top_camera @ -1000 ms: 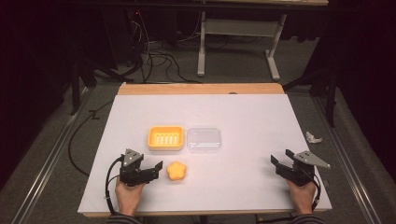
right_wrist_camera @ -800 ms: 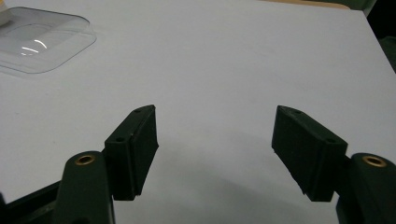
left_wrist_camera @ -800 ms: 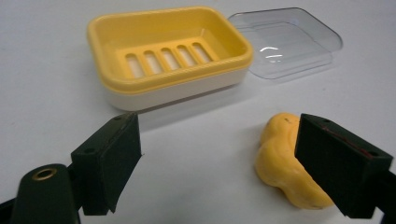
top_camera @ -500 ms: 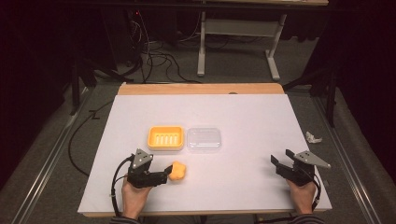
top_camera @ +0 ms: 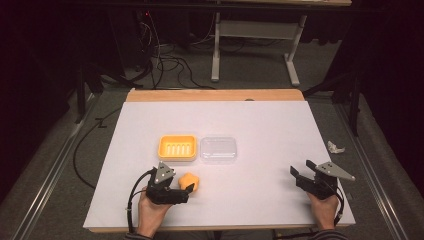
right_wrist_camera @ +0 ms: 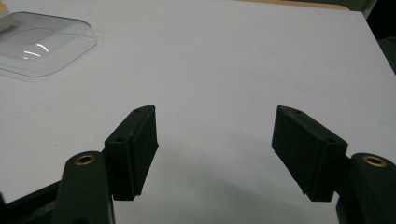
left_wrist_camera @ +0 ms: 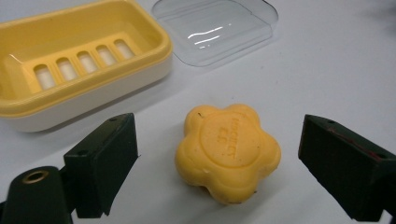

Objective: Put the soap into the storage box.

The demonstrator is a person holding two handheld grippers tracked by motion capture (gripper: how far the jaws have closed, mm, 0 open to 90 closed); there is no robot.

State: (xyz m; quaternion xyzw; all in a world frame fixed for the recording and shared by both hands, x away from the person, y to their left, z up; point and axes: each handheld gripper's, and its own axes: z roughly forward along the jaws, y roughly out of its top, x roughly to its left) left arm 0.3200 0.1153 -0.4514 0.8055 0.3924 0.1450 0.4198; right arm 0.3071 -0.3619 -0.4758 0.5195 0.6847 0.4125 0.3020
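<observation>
White table: yellow soap dish seemingly empty, soap outside.

High view is looking forward and down from above the person's side, taking in the whole white table. Left gripper view is sitting close and low, facing the yellow flower-shaped soap bar. Right gripper view is looking low across bare table. All three are sharing the clear plastic lid.
</observation>
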